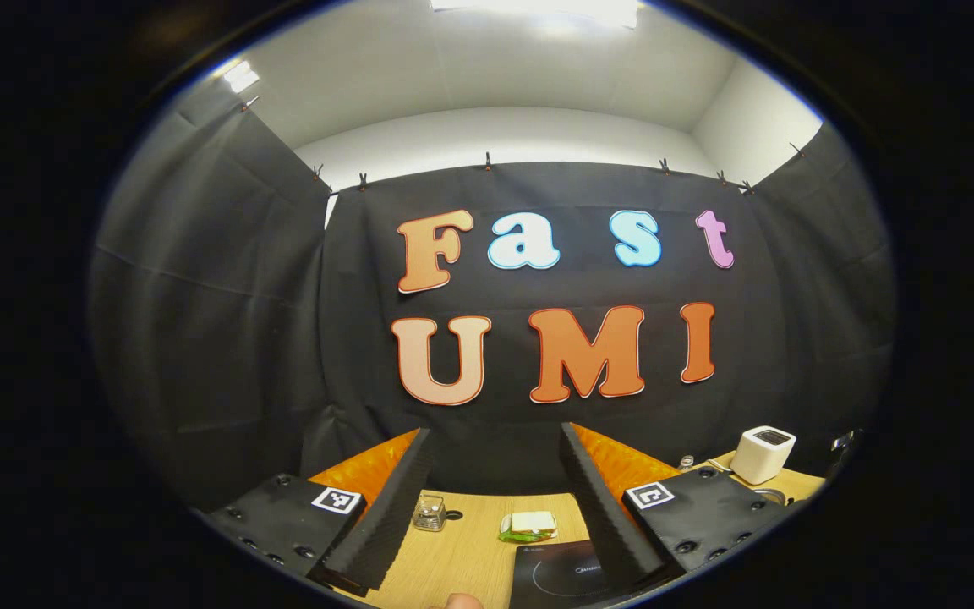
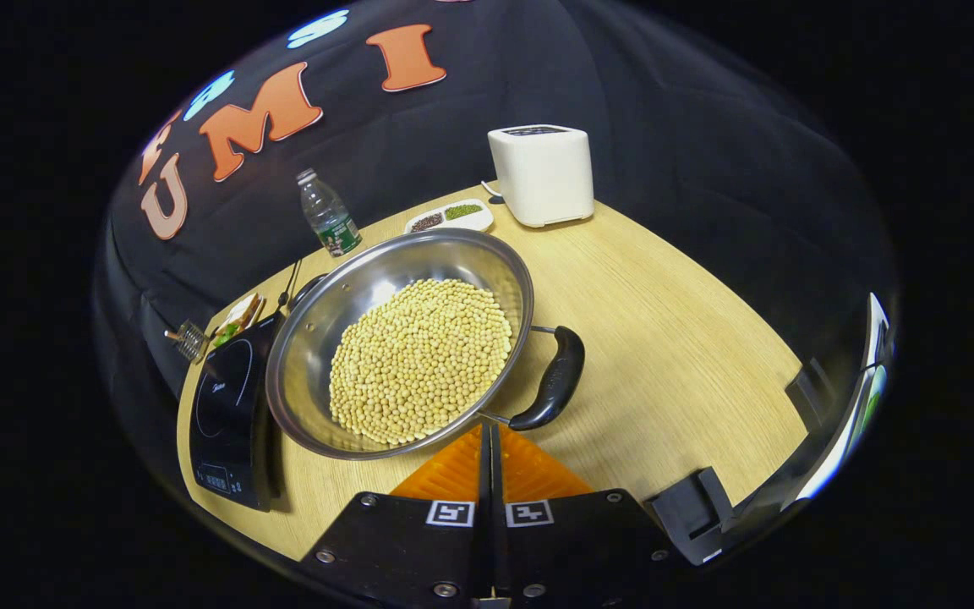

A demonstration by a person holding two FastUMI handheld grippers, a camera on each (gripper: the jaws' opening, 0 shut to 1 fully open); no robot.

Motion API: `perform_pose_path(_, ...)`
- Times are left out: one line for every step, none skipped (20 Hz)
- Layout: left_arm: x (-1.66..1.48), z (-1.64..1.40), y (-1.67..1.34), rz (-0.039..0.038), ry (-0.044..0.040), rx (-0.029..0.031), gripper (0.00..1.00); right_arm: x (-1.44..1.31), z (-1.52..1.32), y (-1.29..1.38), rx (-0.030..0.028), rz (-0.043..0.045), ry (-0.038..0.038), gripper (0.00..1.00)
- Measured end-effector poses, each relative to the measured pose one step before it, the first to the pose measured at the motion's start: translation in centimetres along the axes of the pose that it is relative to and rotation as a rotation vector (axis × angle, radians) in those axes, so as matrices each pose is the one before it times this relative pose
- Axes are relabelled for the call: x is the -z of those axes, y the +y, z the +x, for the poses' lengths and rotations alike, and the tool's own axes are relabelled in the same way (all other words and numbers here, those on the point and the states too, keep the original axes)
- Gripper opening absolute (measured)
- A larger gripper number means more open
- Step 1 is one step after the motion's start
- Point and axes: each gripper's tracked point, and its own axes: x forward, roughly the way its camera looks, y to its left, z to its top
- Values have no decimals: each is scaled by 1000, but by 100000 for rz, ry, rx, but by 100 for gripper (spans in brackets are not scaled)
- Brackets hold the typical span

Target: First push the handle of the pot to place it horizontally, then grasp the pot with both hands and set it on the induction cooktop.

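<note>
Bare table (image 2: 673, 355) beside pot (image 2: 352, 304)

Pale wooden table (image 2: 664, 355) bearing bean-filled pot (image 2: 402, 338), induction cooktop (image 2: 229, 414), white appliance (image 2: 542, 173), water bottle (image 2: 328, 216), divided dish (image 2: 449, 217).

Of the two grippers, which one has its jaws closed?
The right gripper: its jaws meet, near the pot handle. The left gripper has its jaws apart.

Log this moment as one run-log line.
left gripper: open, raised | right gripper: shut, near pot handle | induction cooktop: bare
</note>
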Motion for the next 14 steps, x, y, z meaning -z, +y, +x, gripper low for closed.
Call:
perform_pose_path(-44, 116, 30, 146, 140, -25, 100, -294, 245, -279, 361, 220, -264, 0)
perform_pose_path(0, 146, 4, 152, -50, -271, 100, -294, 226, -251, 388, 14, -243, 0)
perform_pose_path(-96, 91, 98, 102, -179, -420, 100, -281, 332, -262, 570, 87, -233, 0)
perform_pose_path(26, 46, -13, 69, -131, -206, 100, -228, 363, -425, 1560, -333, 220, 0)
perform_pose_path(9, 47, 26, 76, -34, -180, 100, -175, 551, -981, 3299, -993, -35, 0)
perform_pose_path(17, 57, 10, 33, -56, -125, 100, -62, 587, -390, 124, 731, 553, 0)
perform_pose_path(4, 144, 26, 230, 32, -376, 99, -125, 267, -221, 374, 2015, 1023, 0)
perform_pose_path(-30, 187, 58, 442, -27, -445, 99, -40, 230, -20, -874, 1495, 1170, 0)
perform_pose_path(-69, 198, -85, 519, -94, -292, 99, -41, 106, -99, -399, 811, 318, 0)
perform_pose_path(-24, 95, -6, 400, -191, -306, 99, -288, 144, -137, 1, 80, 216, 0)
perform_pose_path(-100, 146, -93, 234, -117, 41, 99, -286, 195, -160, 324, -182, 84, 0)
perform_pose_path(58, 219, -141, -28, -30, 24, 99, -329, 269, -137, 392, -111, 57, 0)
perform_pose_path(99, 142, -203, -146, 216, 244, 99, -474, 399, -155, 347, -26, -16, 0)
perform_pose_path(146, 198, -172, -179, 384, 252, 99, -352, 334, -101, 112, 343, -5, 0)
